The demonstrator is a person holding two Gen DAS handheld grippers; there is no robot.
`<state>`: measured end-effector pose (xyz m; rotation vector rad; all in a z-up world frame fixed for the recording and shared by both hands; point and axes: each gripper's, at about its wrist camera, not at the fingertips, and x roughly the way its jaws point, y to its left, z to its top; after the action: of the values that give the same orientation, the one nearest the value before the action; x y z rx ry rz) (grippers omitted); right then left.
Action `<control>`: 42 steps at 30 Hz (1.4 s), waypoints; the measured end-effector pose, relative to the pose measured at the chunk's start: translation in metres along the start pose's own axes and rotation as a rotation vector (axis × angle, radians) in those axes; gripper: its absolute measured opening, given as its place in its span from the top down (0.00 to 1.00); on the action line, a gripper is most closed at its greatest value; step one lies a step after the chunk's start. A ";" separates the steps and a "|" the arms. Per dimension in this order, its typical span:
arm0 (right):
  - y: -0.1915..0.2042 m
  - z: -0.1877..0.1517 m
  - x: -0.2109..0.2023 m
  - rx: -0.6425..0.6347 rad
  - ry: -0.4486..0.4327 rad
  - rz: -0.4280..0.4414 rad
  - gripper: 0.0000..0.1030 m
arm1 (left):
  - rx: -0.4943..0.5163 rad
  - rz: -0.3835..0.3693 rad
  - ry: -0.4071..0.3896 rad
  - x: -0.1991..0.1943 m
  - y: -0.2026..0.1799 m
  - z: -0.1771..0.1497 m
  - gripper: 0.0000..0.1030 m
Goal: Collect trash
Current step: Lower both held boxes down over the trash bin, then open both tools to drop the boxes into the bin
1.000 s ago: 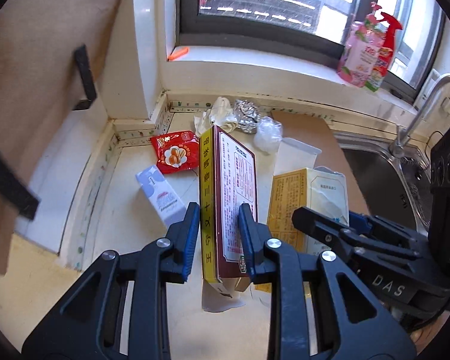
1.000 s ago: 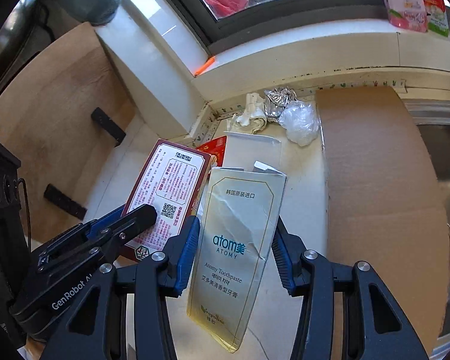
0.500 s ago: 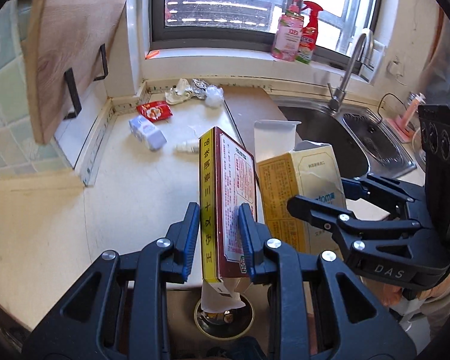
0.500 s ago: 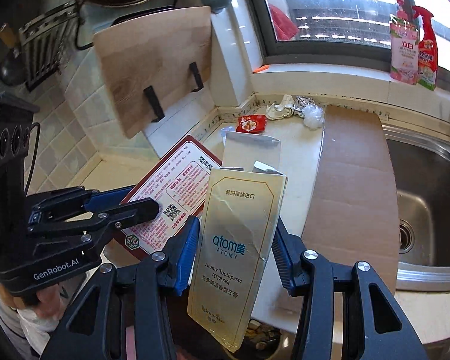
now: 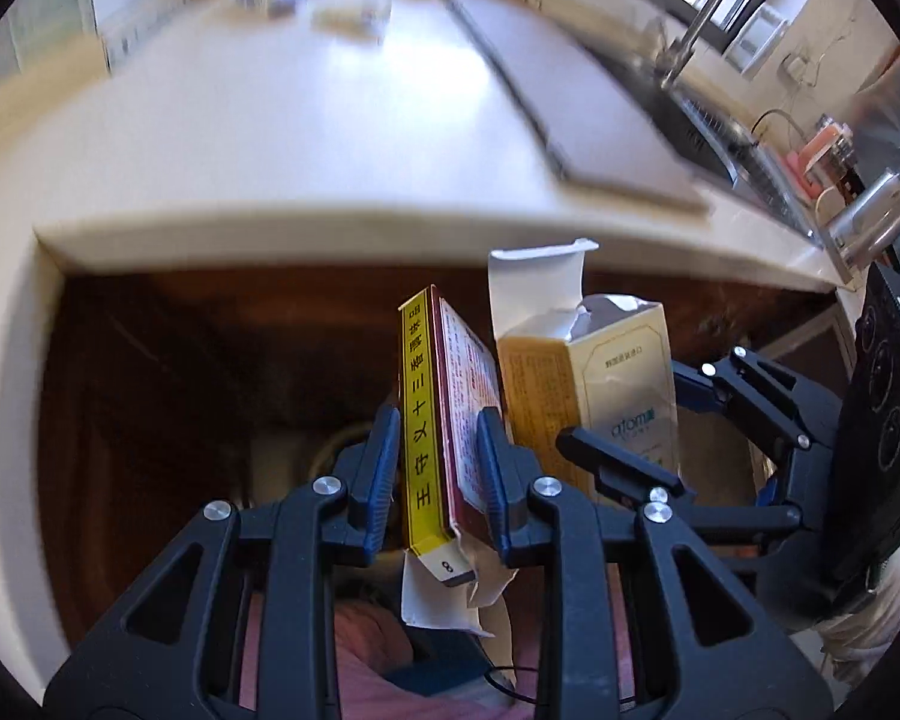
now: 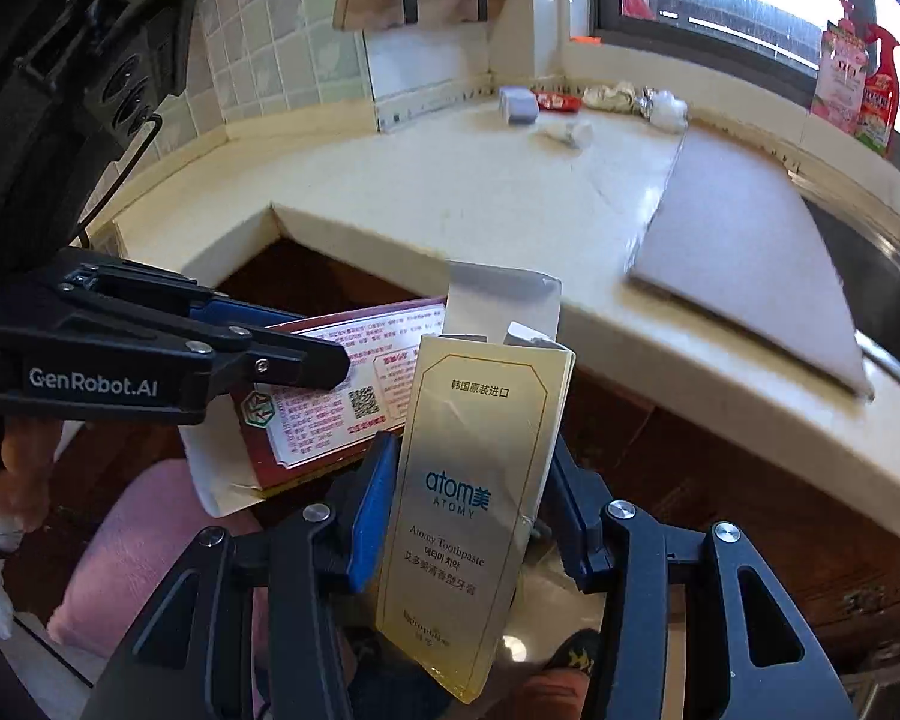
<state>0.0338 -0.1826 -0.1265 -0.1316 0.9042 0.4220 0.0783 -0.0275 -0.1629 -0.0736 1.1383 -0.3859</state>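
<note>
Red box [image 5: 450, 420] clamped in left hand-held gripper [image 5: 438, 474], toothpaste carton [image 6: 474, 480] clamped in right hand-held gripper [image 6: 468, 516]

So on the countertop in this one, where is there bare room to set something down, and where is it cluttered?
Bare: the broad cream countertop between its front edge and the trash cluster, bordered on the right by the flat board. The board's top is also bare. Crowded: the back corner under the window, with the small blue-white box, red packet, crumpled wrappers and a loose scrap.
</note>
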 end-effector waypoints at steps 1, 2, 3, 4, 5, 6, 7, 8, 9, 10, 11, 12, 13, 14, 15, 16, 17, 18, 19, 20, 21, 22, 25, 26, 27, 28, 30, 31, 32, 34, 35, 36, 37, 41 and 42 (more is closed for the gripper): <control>-0.001 -0.011 0.009 0.009 0.022 0.004 0.55 | -0.008 0.002 0.031 0.014 0.003 -0.011 0.78; -0.002 -0.024 0.020 0.025 0.051 0.014 0.55 | -0.012 0.002 0.059 0.028 0.006 -0.017 0.78; -0.004 -0.036 0.031 0.040 0.074 0.024 0.55 | -0.017 0.006 0.088 0.043 0.009 -0.026 0.78; -0.005 -0.050 0.043 0.051 0.101 0.031 0.55 | -0.021 0.010 0.117 0.058 0.012 -0.035 0.78; -0.008 -0.057 0.055 0.058 0.125 0.034 0.55 | -0.031 0.015 0.143 0.071 0.016 -0.041 0.78; -0.009 -0.069 0.066 0.069 0.151 0.037 0.55 | -0.041 0.018 0.171 0.086 0.020 -0.048 0.78; -0.011 -0.080 0.078 0.084 0.176 0.044 0.55 | -0.054 0.023 0.199 0.101 0.025 -0.055 0.78; -0.013 -0.089 0.088 0.100 0.199 0.051 0.55 | -0.072 0.030 0.235 0.119 0.031 -0.063 0.78; -0.015 -0.098 0.098 0.117 0.221 0.054 0.55 | -0.084 0.034 0.261 0.131 0.035 -0.068 0.78; -0.018 -0.109 0.110 0.133 0.245 0.054 0.55 | -0.102 0.038 0.288 0.145 0.039 -0.074 0.78; -0.021 -0.117 0.119 0.144 0.265 0.053 0.55 | -0.119 0.041 0.317 0.159 0.044 -0.080 0.78; -0.024 -0.126 0.130 0.164 0.292 0.059 0.55 | -0.132 0.046 0.340 0.171 0.048 -0.085 0.78; -0.028 -0.135 0.140 0.194 0.322 0.074 0.54 | -0.145 0.054 0.362 0.183 0.052 -0.090 0.78; -0.031 -0.143 0.148 0.219 0.342 0.084 0.54 | -0.151 0.059 0.375 0.193 0.056 -0.092 0.78; -0.034 -0.151 0.156 0.238 0.361 0.089 0.54 | -0.157 0.063 0.389 0.203 0.059 -0.094 0.78; -0.035 -0.158 0.163 0.246 0.379 0.090 0.54 | -0.165 0.067 0.401 0.211 0.063 -0.095 0.78; -0.036 -0.165 0.170 0.250 0.397 0.089 0.54 | -0.170 0.073 0.409 0.220 0.066 -0.096 0.78; -0.036 -0.172 0.177 0.248 0.412 0.086 0.54 | -0.171 0.080 0.416 0.227 0.069 -0.094 0.78; -0.036 -0.178 0.185 0.242 0.428 0.083 0.53 | -0.175 0.087 0.421 0.234 0.072 -0.094 0.78; -0.035 -0.179 0.192 0.236 0.442 0.080 0.53 | -0.179 0.091 0.426 0.241 0.070 -0.095 0.78; -0.034 -0.183 0.198 0.231 0.454 0.079 0.52 | -0.182 0.092 0.429 0.247 0.070 -0.095 0.77; -0.032 -0.189 0.203 0.225 0.468 0.081 0.51 | -0.184 0.095 0.432 0.253 0.074 -0.091 0.77; -0.029 -0.195 0.219 0.221 0.489 0.080 0.49 | -0.191 0.097 0.448 0.263 0.077 -0.095 0.76; -0.026 -0.189 0.229 0.224 0.495 0.081 0.48 | -0.195 0.096 0.456 0.267 0.080 -0.092 0.74; -0.026 -0.191 0.232 0.227 0.499 0.080 0.47 | -0.199 0.098 0.464 0.270 0.083 -0.090 0.74; -0.026 -0.192 0.236 0.230 0.504 0.077 0.45 | -0.202 0.100 0.473 0.273 0.085 -0.090 0.74; -0.029 -0.195 0.242 0.242 0.519 0.070 0.42 | -0.210 0.109 0.487 0.276 0.090 -0.085 0.72; -0.030 -0.197 0.244 0.250 0.528 0.070 0.39 | -0.214 0.113 0.496 0.278 0.091 -0.085 0.70; -0.032 -0.196 0.247 0.256 0.535 0.072 0.37 | -0.218 0.116 0.503 0.281 0.093 -0.086 0.67; -0.030 -0.189 0.256 0.262 0.545 0.072 0.34 | -0.221 0.126 0.510 0.283 0.094 -0.085 0.54; -0.030 -0.190 0.257 0.263 0.549 0.071 0.33 | -0.219 0.130 0.510 0.282 0.094 -0.085 0.44; -0.031 -0.191 0.258 0.263 0.551 0.069 0.33 | -0.218 0.135 0.510 0.281 0.094 -0.084 0.41; -0.036 -0.182 0.264 0.265 0.552 0.068 0.33 | -0.217 0.136 0.510 0.280 0.095 -0.084 0.37; -0.044 -0.165 0.268 0.273 0.546 0.073 0.33 | -0.221 0.149 0.509 0.278 0.096 -0.082 0.32; -0.044 -0.165 0.267 0.272 0.544 0.074 0.33 | -0.222 0.152 0.506 0.277 0.098 -0.081 0.32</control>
<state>0.0756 -0.1896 -0.4403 0.0416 1.4961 0.3309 0.1313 -0.0180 -0.4635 -0.0855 1.6741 -0.1402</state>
